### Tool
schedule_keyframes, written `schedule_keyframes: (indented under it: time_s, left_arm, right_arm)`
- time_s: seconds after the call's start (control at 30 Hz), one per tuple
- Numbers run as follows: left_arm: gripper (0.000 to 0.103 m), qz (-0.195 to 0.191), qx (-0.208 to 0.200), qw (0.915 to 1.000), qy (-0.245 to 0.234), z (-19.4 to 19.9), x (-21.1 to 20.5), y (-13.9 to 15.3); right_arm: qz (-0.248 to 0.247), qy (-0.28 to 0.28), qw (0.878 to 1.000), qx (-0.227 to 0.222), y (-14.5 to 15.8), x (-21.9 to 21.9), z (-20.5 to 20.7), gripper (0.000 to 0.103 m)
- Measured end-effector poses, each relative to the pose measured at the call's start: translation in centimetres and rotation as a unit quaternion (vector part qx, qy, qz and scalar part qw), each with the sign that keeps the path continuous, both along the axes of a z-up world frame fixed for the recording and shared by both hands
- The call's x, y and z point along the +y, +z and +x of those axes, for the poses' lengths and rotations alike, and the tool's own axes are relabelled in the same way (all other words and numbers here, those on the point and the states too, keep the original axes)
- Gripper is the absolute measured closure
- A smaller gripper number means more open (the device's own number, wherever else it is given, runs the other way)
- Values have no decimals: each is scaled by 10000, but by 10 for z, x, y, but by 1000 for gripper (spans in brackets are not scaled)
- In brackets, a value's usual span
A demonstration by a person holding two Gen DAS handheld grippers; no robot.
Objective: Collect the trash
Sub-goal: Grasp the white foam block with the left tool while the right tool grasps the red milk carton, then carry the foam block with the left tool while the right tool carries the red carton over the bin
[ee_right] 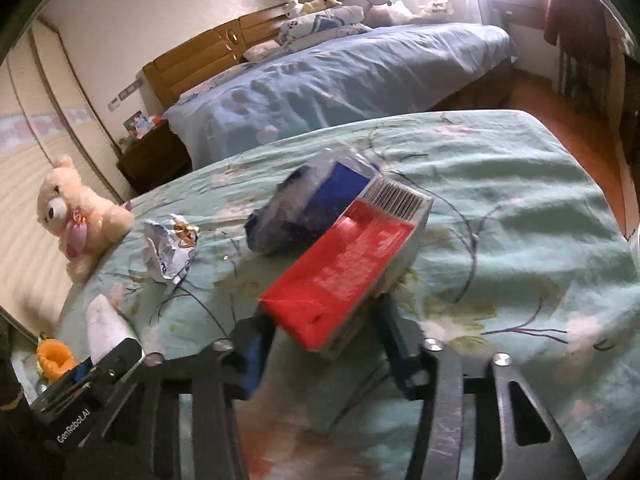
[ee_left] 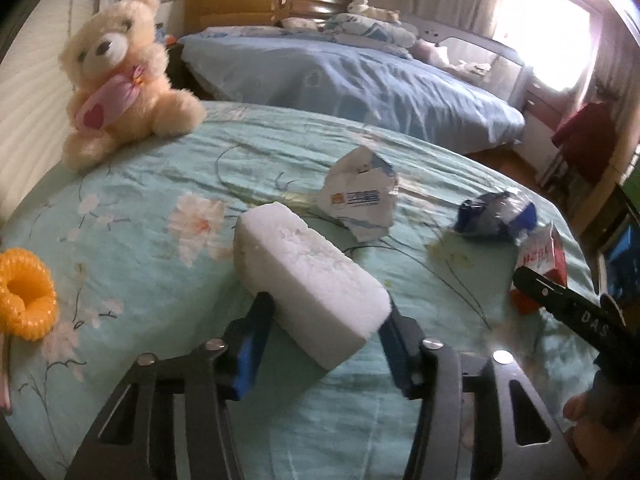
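My left gripper [ee_left: 326,324] is shut on a white foam block [ee_left: 308,276] and holds it just above the green floral bedspread [ee_left: 160,184]. My right gripper [ee_right: 324,328] is shut on a red and white carton [ee_right: 344,260]; this carton also shows at the right in the left wrist view [ee_left: 540,264]. A crumpled white wrapper [ee_left: 362,196] lies beyond the foam block and shows in the right wrist view [ee_right: 170,246]. A crumpled blue and clear bag [ee_left: 496,214] lies right of it and sits just behind the carton [ee_right: 304,204].
A cream teddy bear [ee_left: 120,76] sits at the bed's far left. An orange coiled ring [ee_left: 26,294] lies at the left edge. A second bed with a blue sheet [ee_left: 348,80] stands behind. Wooden floor [ee_right: 560,108] shows to the right.
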State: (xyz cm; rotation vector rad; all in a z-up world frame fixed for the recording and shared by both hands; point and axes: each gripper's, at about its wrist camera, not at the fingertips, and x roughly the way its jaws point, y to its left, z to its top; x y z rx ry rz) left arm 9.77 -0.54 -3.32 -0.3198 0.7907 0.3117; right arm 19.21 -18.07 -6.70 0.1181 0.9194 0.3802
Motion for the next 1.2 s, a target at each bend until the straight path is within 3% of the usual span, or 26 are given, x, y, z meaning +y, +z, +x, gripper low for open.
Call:
schedule_keyframes:
  time_s: [0.1,0.2,0.73,1.2]
  left_arm:
    - [68,-28,-106,9997,-240,-3,-8,3]
    - [70,-63,-201,9984,-526,-8,-19,6]
    - [71,-67,-299,9816,-1885,-18,-97,11]
    - [71,-92,-286,9694,-2435,-6,-148,17]
  right_arm:
    - [30,64,10000,-49,4,-8,-5,65]
    - [98,103,9999,-51,6,-23,-14,66]
    - [465,34,9989,-91,22,-98,-53,67]
    - [472,-313,9983,-114,30,-159,-76,67]
